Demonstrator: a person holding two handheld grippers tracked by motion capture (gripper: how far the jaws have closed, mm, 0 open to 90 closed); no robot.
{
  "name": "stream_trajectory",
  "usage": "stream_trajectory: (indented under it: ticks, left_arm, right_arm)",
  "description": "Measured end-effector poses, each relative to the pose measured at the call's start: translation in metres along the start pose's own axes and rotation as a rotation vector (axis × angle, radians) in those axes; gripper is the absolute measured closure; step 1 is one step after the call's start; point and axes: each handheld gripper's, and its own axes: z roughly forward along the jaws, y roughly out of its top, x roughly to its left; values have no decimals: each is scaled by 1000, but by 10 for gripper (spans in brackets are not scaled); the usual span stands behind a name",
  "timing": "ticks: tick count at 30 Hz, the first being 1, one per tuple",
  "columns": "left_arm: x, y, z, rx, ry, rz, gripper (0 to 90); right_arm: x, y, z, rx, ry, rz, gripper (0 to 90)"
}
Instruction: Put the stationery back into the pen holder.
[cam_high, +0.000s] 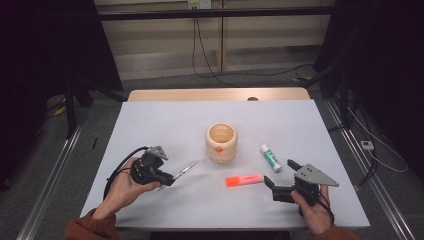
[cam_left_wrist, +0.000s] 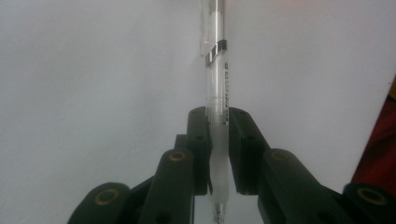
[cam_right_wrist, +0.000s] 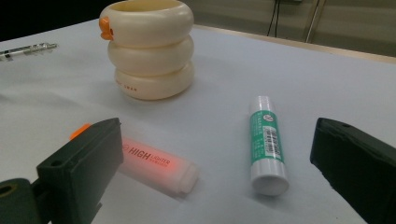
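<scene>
The clear, slim plastic pen (cam_left_wrist: 216, 93) sat clamped between the left tool's (cam_high: 167, 178) closed jaws, just above the pale worktop (cam_high: 165, 130). Judged mid-carry, it next called for a tip-down drop into the cream, ribbed pot (cam_high: 221, 142). The right tool (cam_high: 278, 176) gaped, holding nothing.

A: What is the person wearing?
B: Rust-orange sleeves, with the cuffs showing at the wrists.
A: And the left claw (cam_high: 170, 179)?
B: Matte black, with jointed links and brass-coloured rings at the pivots. A black cable loops from its back, and a grey three-cornered plate sits on top.
A: The right claw (cam_high: 280, 175)?
B: Black too, with blocky pads and a larger grey plate with small screws.
</scene>
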Motion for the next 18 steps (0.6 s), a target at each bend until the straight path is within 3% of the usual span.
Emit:
stream_trajectory:
  ticks: [11,13,18]
  left_arm:
    - [-14,12,6,-12,-22,12,797]
    - [-17,15,7,-5,-25,23,797]
    - [-27,31,10,-7,-34,48,797]
  right_arm:
    - [5,3,4,6,1,-7,33]
    - [7,6,4,11,17,7,32]
    - [17,12,6,12,62,-21,31]
